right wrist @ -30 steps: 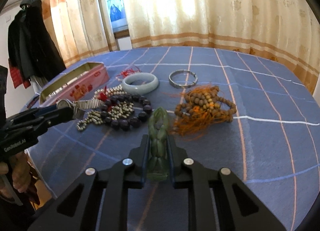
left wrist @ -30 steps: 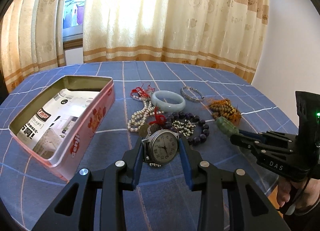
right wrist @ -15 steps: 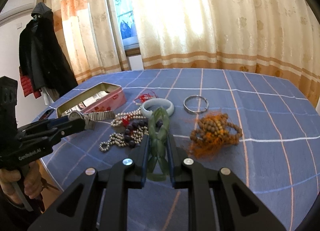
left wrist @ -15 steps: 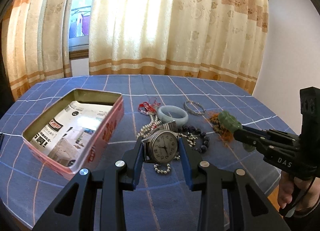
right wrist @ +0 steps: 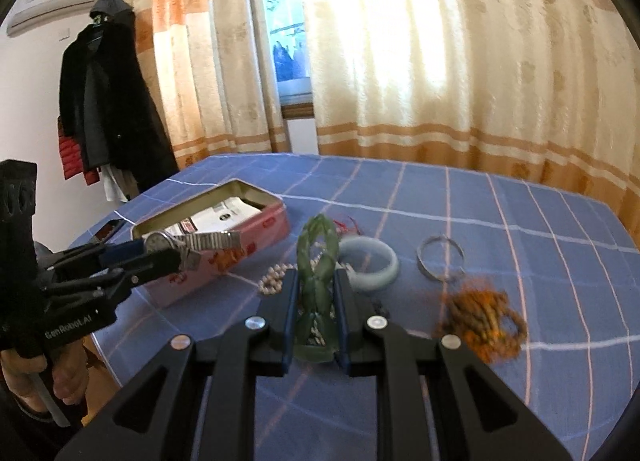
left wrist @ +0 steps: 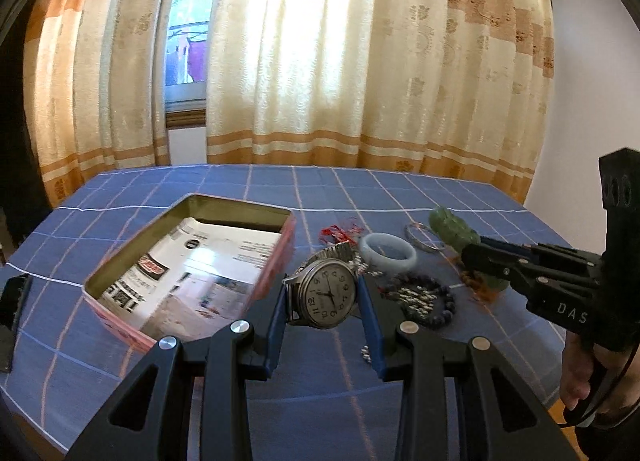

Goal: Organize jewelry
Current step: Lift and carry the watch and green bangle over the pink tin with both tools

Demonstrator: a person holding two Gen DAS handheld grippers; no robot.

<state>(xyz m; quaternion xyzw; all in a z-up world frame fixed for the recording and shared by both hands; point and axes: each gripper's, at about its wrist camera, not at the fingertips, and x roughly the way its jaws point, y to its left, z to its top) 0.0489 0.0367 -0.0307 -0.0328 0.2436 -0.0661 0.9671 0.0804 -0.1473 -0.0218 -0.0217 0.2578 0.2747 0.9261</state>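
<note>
Watch [left wrist: 326, 293] clamped in left gripper [left wrist: 324, 325], clear of the table, beside the tin [left wrist: 288, 229]. Jade piece [right wrist: 316, 277] pinched narrowly in right gripper [right wrist: 316, 325]. Risk: dangling strap catches the tin rim; smooth jade slips out.

watch strap: the left claw [left wrist: 324, 311] pinches the watch [left wrist: 329, 293]; in the left wrist view its blue pads cover both sides of the case and the lower strap end cannot be seen.
green jade piece [right wrist: 316, 285]: its lower sides sit behind the right claw [right wrist: 316, 321] pads.
pearl strand [right wrist: 274, 279]: mostly hidden behind the claw at 9 o'clock of the jade.
orange-tasselled beads [right wrist: 482, 321]: motion-blurred, single beads unreadable.
tin box [left wrist: 276, 257]: print on the paper inside too small to read.
dark object [left wrist: 14, 309]: cut off at the left edge of the counter [left wrist: 400, 189].
</note>
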